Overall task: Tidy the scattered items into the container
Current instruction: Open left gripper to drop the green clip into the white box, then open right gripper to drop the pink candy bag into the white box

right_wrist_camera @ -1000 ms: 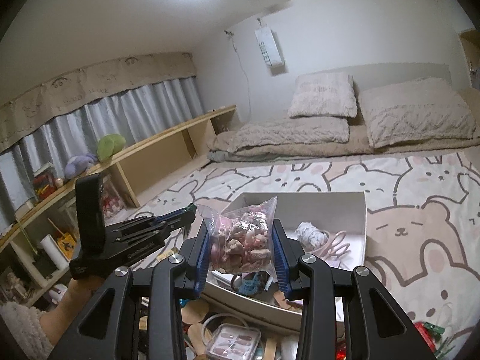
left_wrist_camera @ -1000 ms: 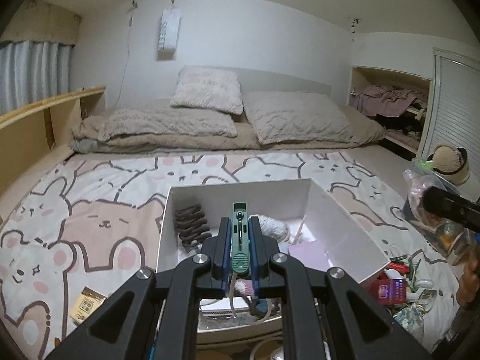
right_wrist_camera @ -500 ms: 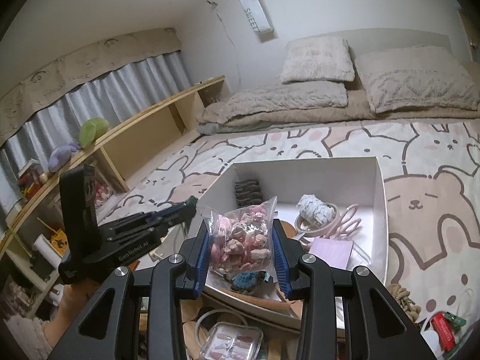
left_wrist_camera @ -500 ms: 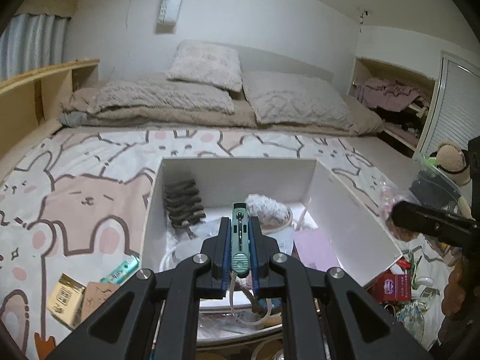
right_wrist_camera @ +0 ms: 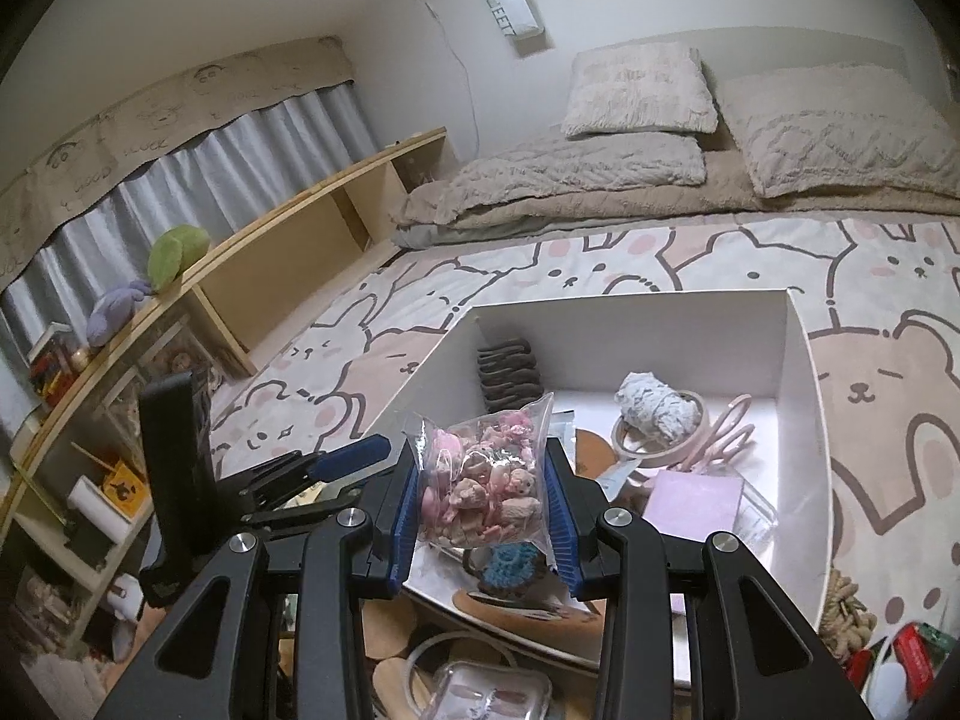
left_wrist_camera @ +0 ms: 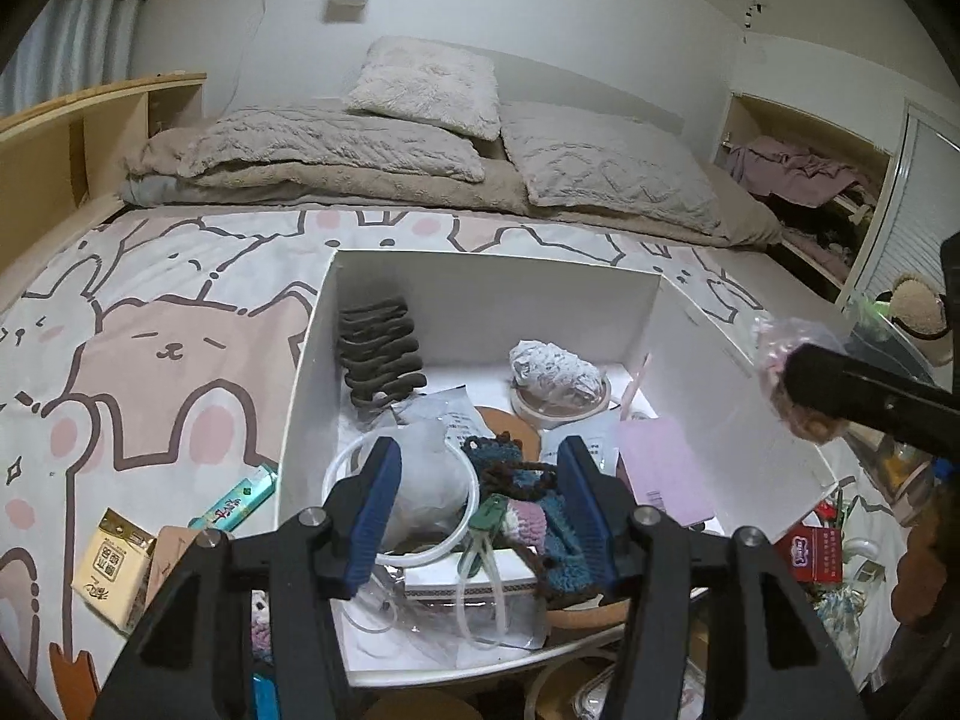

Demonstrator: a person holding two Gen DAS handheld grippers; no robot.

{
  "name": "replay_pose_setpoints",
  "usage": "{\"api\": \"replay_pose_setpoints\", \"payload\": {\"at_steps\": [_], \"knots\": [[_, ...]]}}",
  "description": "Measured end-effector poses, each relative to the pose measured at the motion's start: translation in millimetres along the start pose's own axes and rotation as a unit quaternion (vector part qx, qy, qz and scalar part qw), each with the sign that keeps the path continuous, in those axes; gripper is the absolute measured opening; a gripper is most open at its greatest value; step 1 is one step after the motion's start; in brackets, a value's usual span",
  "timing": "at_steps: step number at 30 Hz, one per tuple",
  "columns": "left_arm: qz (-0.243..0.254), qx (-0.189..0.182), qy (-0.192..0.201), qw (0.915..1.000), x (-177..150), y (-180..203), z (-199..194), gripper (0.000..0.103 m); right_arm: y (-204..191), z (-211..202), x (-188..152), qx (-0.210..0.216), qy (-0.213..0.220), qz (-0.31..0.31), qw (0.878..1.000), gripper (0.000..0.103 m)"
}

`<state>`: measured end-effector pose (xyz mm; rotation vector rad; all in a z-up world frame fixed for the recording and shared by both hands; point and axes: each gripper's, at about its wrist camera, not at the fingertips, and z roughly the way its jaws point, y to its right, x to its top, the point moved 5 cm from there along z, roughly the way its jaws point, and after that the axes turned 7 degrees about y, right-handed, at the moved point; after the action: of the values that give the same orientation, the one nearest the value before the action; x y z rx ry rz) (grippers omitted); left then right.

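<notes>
Over the near end of the white box point(left_wrist_camera: 492, 300) on the bed, the left hand-held gripper point(left_wrist_camera: 480, 504) is opening with nothing pressed between its pads, a green clip point(left_wrist_camera: 489, 513) lying below, while the right hand-held gripper point(right_wrist_camera: 483, 510) stays clenched on a bag of pink trinkets point(right_wrist_camera: 480, 474).

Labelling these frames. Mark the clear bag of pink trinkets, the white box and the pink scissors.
clear bag of pink trinkets point(right_wrist_camera: 480, 480), right wrist view, its bulging middle.
white box point(right_wrist_camera: 630, 336), right wrist view, inside of its far wall.
pink scissors point(right_wrist_camera: 729, 429), right wrist view, its handles.
</notes>
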<state>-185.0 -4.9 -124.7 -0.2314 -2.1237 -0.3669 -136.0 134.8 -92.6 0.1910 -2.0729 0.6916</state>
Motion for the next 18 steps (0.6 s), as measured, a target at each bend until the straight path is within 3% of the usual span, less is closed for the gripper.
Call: {"api": "replay_pose_setpoints", "payload": {"at_steps": [9, 18], "knots": [[0.001, 0.001, -0.001, 1.0000, 0, -3, -2, 0.054, 1, 25, 9, -0.002, -0.026, 0.019, 1.000, 0.038], [-0.013, 0.013, 0.023, 0.9996, 15, -29, -24, 0.054, 10, 68, 14, -0.033, -0.064, 0.028, 0.997, 0.038]]}}
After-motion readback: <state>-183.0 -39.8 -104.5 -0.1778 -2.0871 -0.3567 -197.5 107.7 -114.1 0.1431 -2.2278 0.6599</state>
